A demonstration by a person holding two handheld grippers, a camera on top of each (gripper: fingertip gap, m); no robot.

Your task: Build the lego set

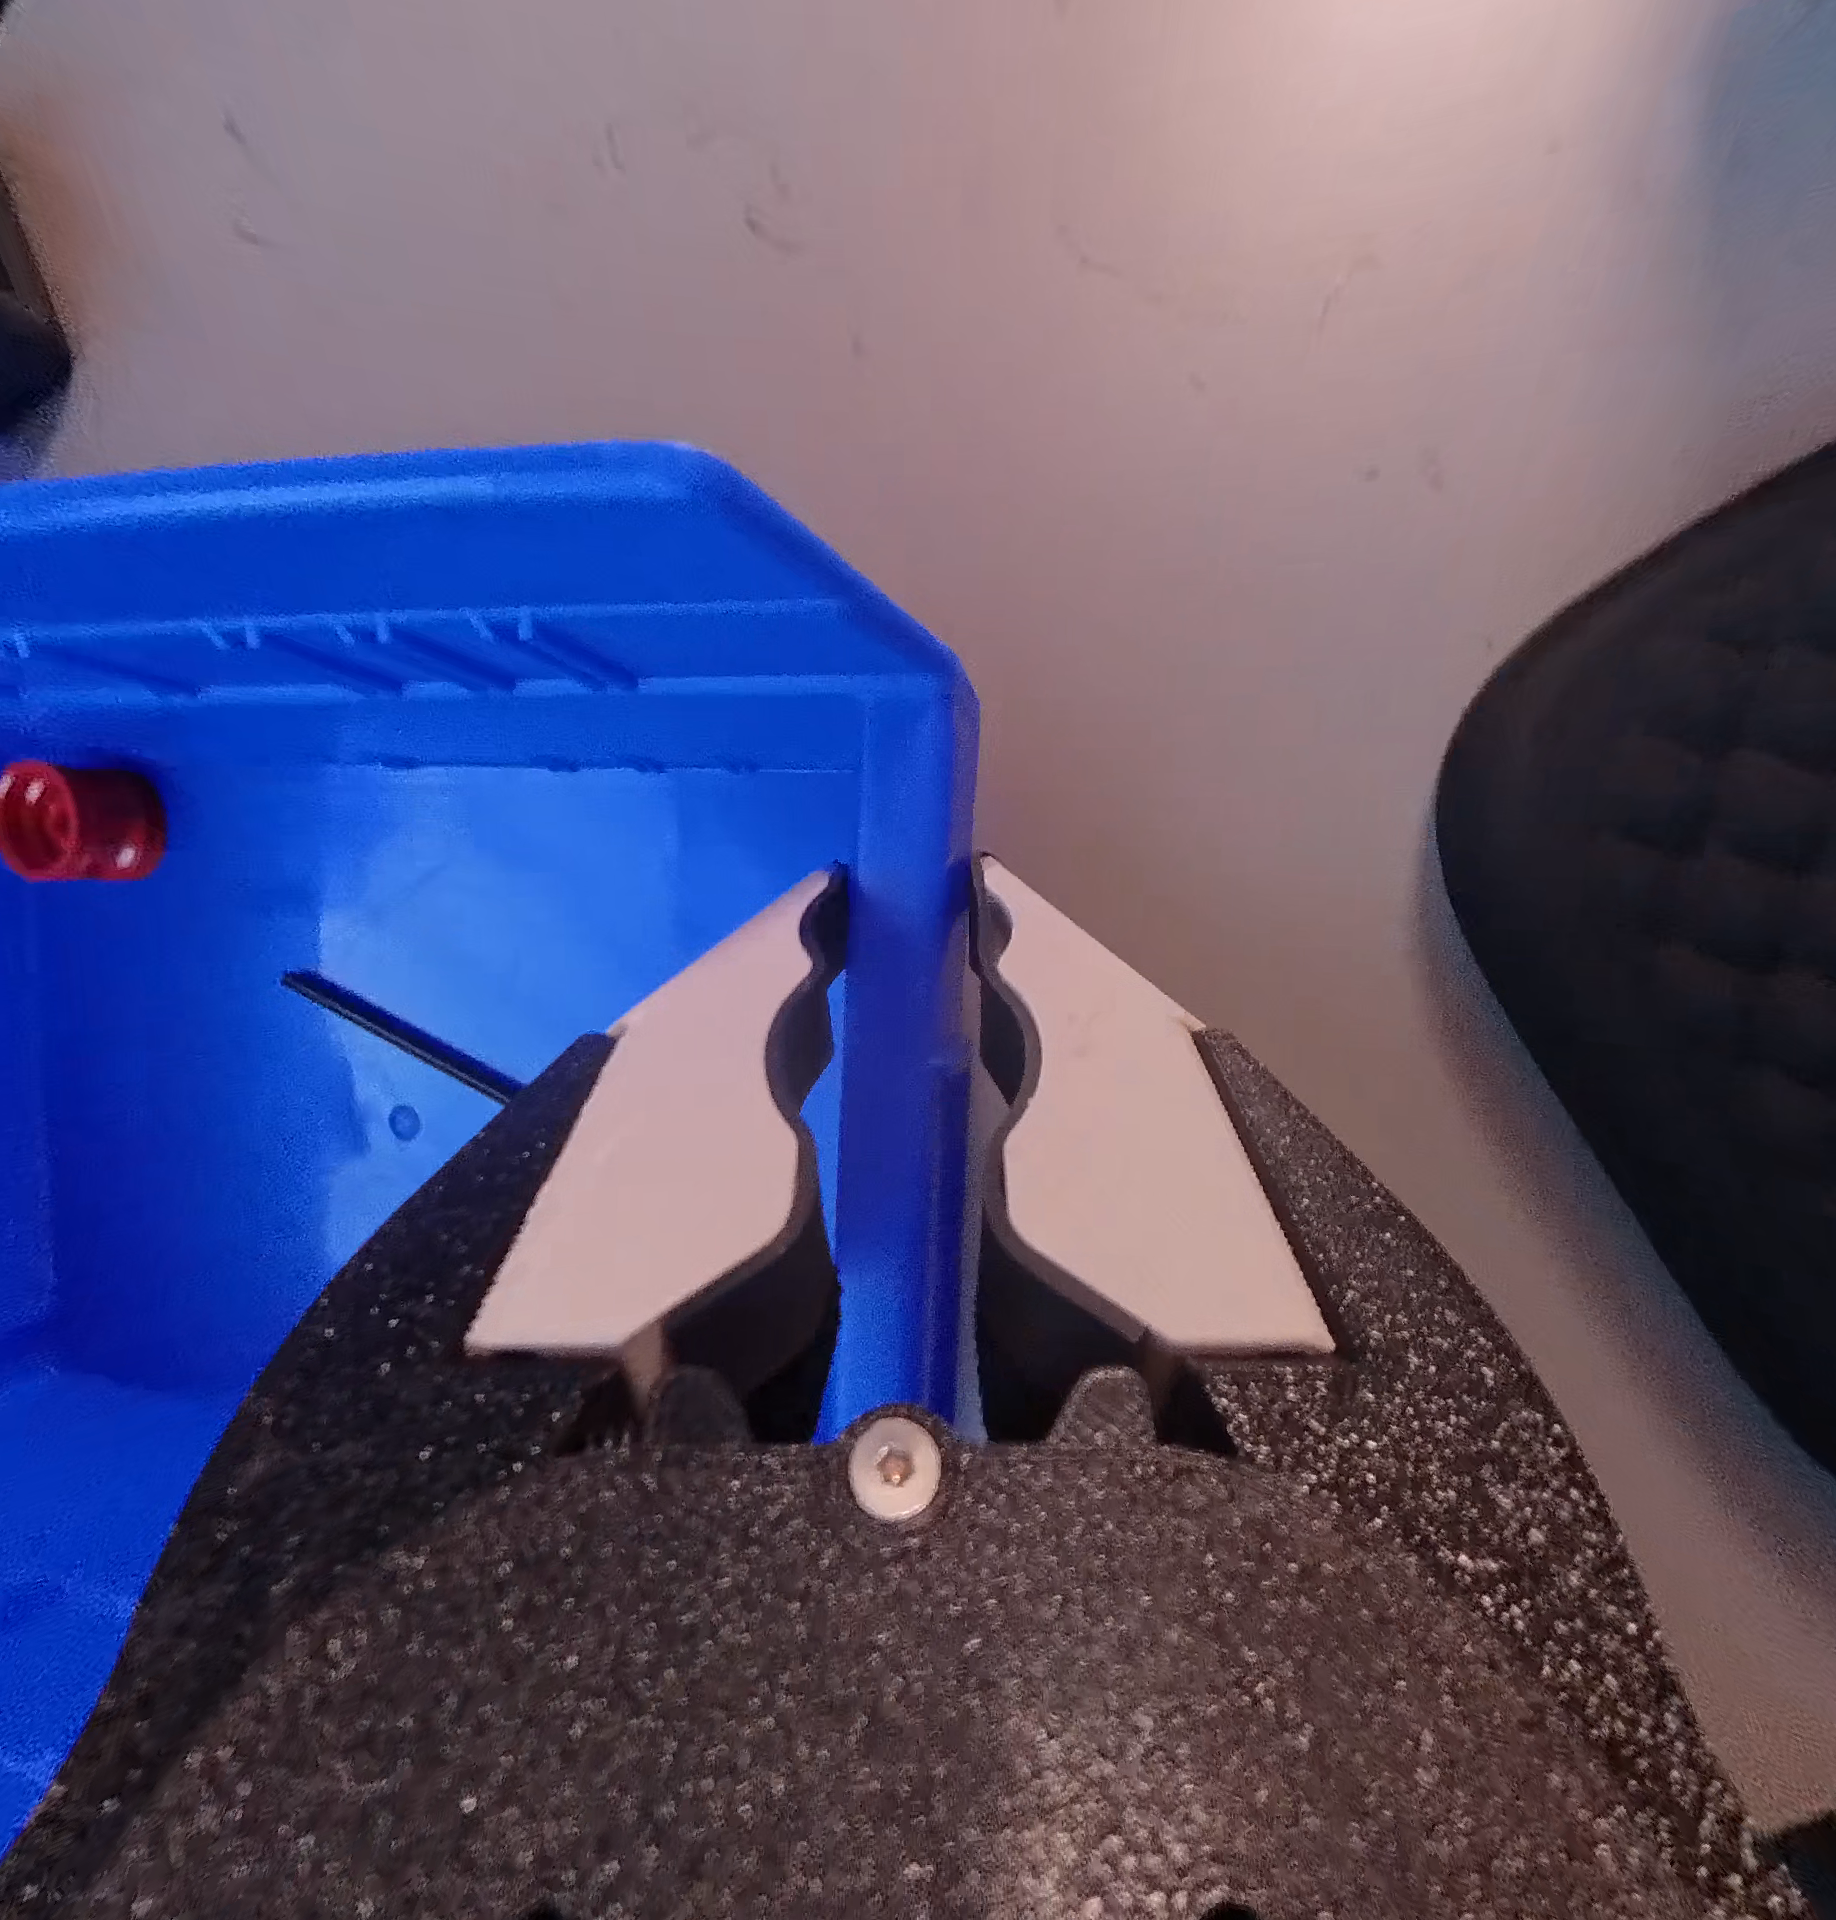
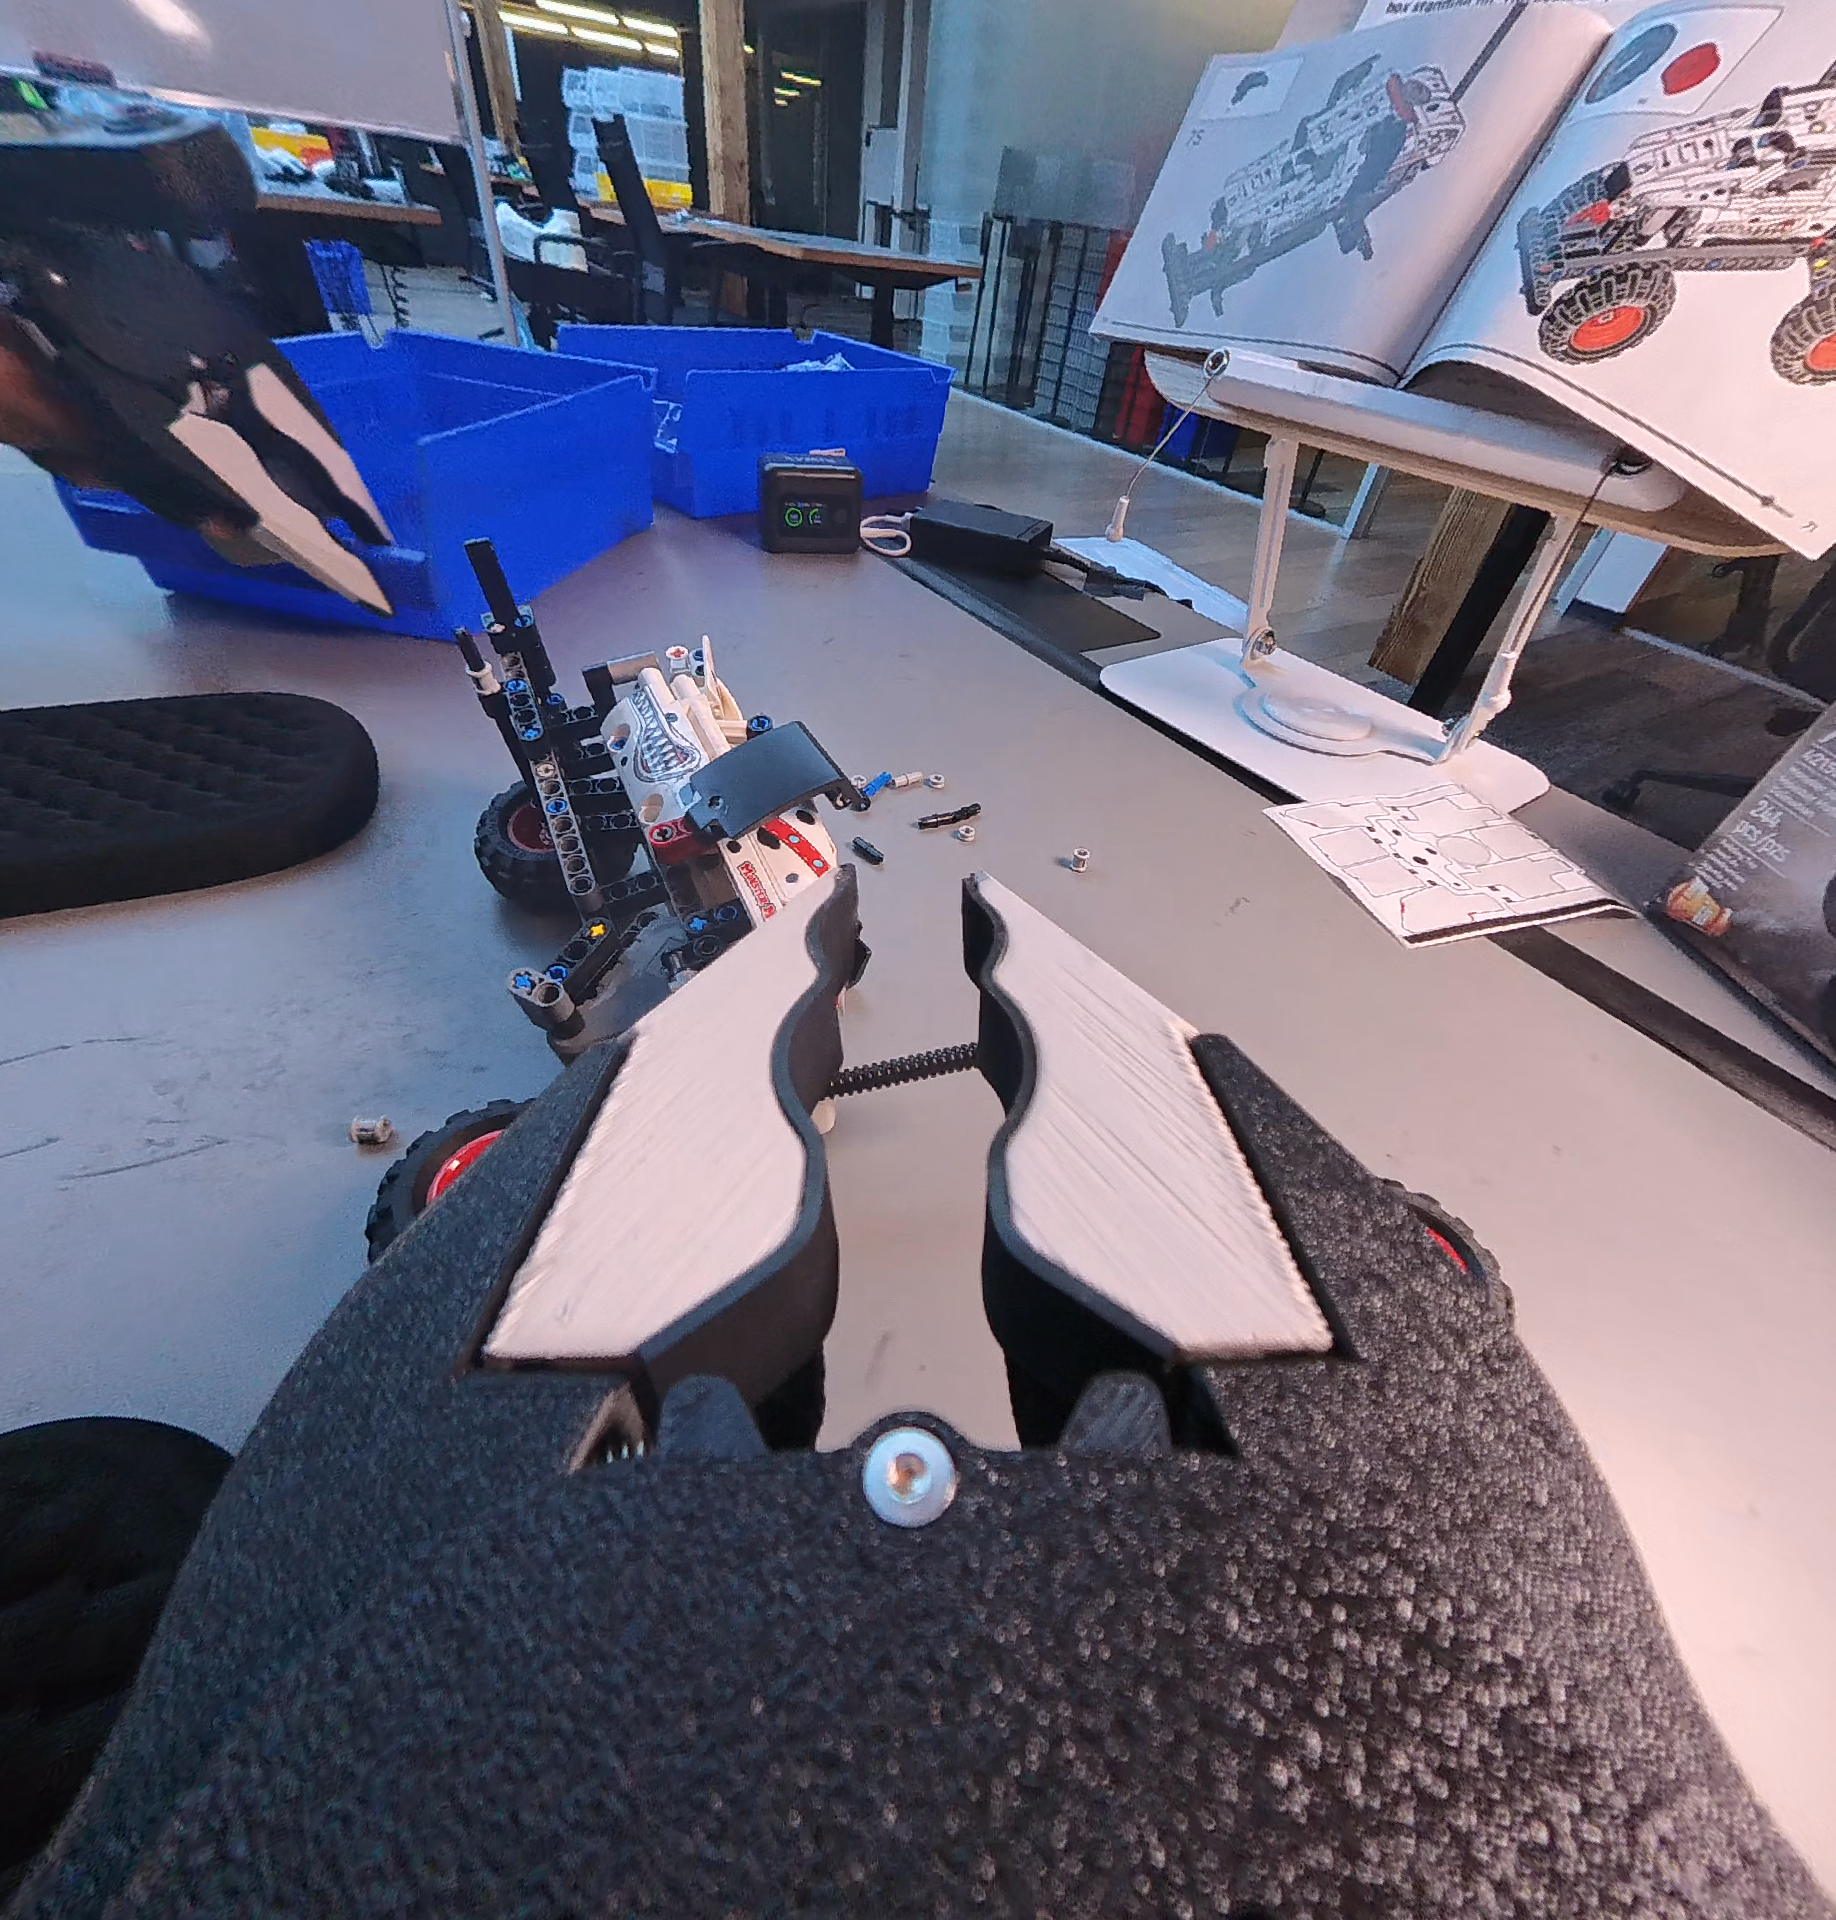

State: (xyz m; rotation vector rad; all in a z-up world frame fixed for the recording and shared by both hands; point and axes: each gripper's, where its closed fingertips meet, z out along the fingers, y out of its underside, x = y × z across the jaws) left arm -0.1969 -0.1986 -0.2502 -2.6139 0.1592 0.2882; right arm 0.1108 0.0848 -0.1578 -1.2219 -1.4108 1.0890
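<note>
Left tongs (image 1: 906, 868) clamped on corner wall of blue bin (image 1: 540, 540); red piece (image 1: 74, 821) inside bin. Right tongs (image 2: 909, 883) spread apart, holding nothing, hovering over table (image 2: 1309, 1143) just beside half-built lego truck (image 2: 675, 821). Manual (image 2: 1496, 208) open on stand.

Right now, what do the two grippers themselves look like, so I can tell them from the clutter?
Both match. The left gripper and right gripper have a speckled, rough-textured black body with a silver screw at the centre. Each finger is a pale grey wedge tapering to a point, edged in black with a wavy inner pad. A black threaded rod spans the right one's fingers. No cables or sleeves show.
</note>
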